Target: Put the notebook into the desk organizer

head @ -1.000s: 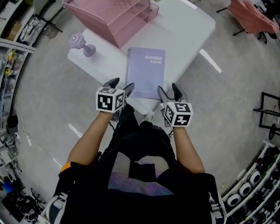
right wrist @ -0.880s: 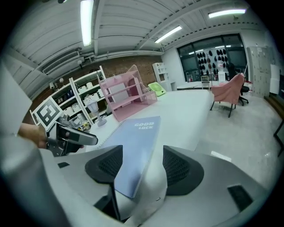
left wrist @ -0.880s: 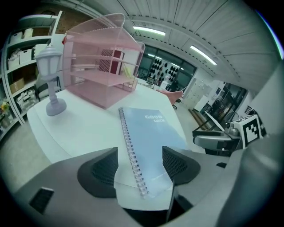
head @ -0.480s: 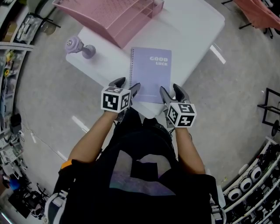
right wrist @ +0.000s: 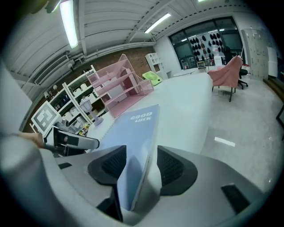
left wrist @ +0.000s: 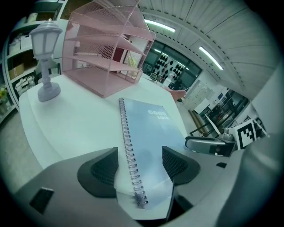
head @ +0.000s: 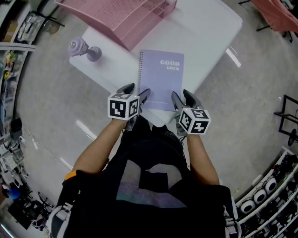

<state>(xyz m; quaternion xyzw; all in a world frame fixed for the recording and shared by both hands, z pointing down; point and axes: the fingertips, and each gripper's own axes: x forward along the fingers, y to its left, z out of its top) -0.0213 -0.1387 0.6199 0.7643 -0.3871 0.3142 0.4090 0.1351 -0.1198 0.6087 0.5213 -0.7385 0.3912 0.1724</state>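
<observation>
A lavender spiral notebook (head: pixel 161 79) lies flat on the white table (head: pixel 205 32), its near edge at the table's front. The pink wire desk organizer (head: pixel 116 18) stands at the far left of the table. My left gripper (head: pixel 136 90) is open, and its jaws straddle the spiral binding at the notebook's near left corner (left wrist: pixel 133 150) without pressing. My right gripper (head: pixel 181 96) straddles the near right edge of the notebook (right wrist: pixel 133 146). Its jaws have just been closing with that edge between them, and a gap still shows beside one pad (right wrist: pixel 171 166).
A small lilac lamp figurine (head: pixel 81 48) stands on the table's left side, in front of the organizer. A chair draped in pink cloth (head: pixel 274 14) sits on the floor at far right. Shelves (head: pixel 9 69) line the left wall.
Both grippers have come down and forward onto the notebook's near corners. The right jaws stand a little narrower. The notebook has not shifted on the table.
</observation>
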